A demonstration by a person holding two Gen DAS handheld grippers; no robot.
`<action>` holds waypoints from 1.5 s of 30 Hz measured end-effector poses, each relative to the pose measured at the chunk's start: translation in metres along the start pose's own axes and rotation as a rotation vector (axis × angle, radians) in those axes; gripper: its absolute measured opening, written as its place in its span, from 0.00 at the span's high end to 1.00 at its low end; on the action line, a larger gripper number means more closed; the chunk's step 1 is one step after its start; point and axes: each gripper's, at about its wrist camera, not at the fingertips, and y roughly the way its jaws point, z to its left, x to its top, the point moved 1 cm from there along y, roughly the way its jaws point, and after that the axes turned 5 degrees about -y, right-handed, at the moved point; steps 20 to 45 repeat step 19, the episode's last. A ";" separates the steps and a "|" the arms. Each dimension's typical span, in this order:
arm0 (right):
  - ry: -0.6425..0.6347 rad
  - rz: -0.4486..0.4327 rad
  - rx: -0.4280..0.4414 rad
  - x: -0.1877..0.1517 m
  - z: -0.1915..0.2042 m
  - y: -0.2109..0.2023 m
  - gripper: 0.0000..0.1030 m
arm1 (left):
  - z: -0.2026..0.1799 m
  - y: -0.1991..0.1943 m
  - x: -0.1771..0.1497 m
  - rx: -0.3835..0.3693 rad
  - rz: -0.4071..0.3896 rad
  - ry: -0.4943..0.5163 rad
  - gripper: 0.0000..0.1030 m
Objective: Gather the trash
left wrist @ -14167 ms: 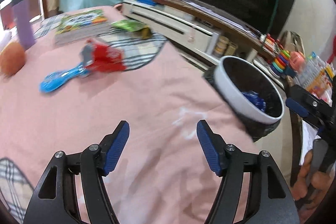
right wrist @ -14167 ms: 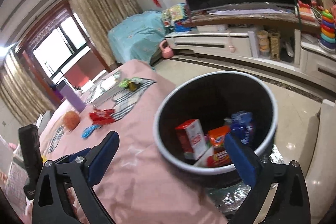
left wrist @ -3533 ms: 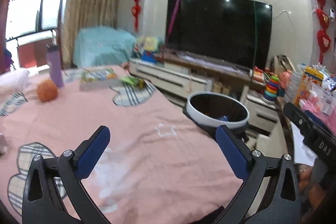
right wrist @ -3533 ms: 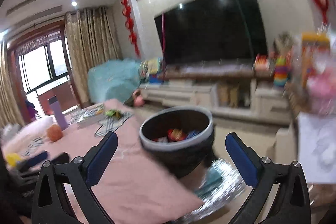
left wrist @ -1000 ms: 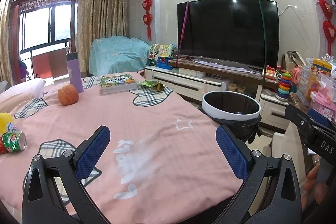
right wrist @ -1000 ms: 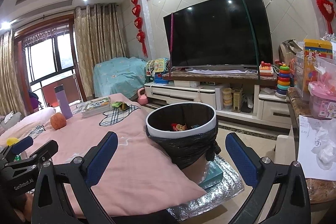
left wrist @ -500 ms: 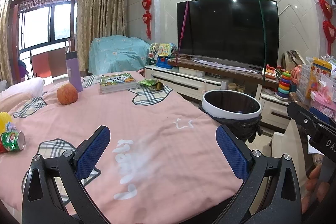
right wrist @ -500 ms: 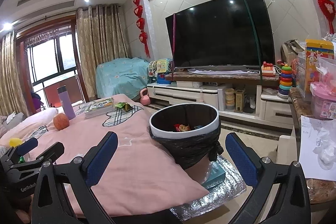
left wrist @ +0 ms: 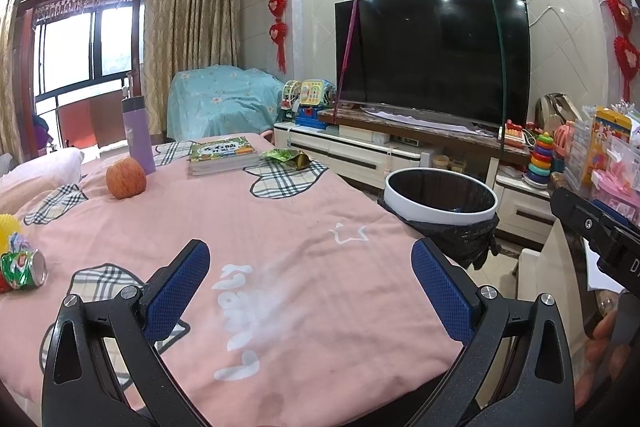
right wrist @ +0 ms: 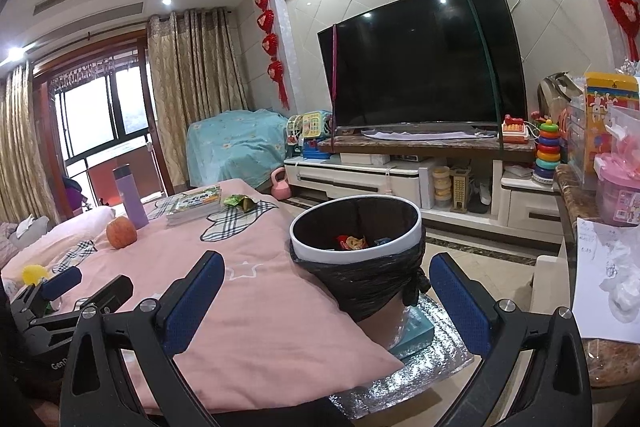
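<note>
A white-rimmed bin (left wrist: 440, 201) (right wrist: 356, 227) lined with a black bag stands by the bed's right edge; red and blue wrappers lie inside it. A green snack wrapper (left wrist: 286, 157) (right wrist: 238, 202) lies at the far end of the pink bedspread (left wrist: 248, 227). A crushed green can (left wrist: 24, 267) rests at the left edge. My left gripper (left wrist: 310, 287) hovers open above the bedspread, holding nothing. My right gripper (right wrist: 326, 301) is open too, empty, in front of the bin.
On the bed lie a book stack (left wrist: 222, 155), a red apple (left wrist: 125, 177), a purple bottle (left wrist: 138, 135) and a yellow spiky toy (left wrist: 10, 225). A TV (left wrist: 432, 61) on its cabinet stands behind. A toy-covered counter (right wrist: 592, 187) is at right.
Both grippers have drawn back from the bin and bed to a wider view. The red wrapper and blue brush seen earlier are gone from the bedspread. Over the last second, hardly anything moved.
</note>
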 end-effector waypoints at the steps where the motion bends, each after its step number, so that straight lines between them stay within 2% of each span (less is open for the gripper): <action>1: 0.001 0.000 0.001 0.000 0.000 0.000 0.00 | 0.000 0.000 0.000 0.000 0.000 0.000 0.00; 45: 0.018 0.025 0.020 -0.003 -0.001 0.009 0.00 | 0.003 0.006 -0.001 -0.010 0.009 0.004 0.00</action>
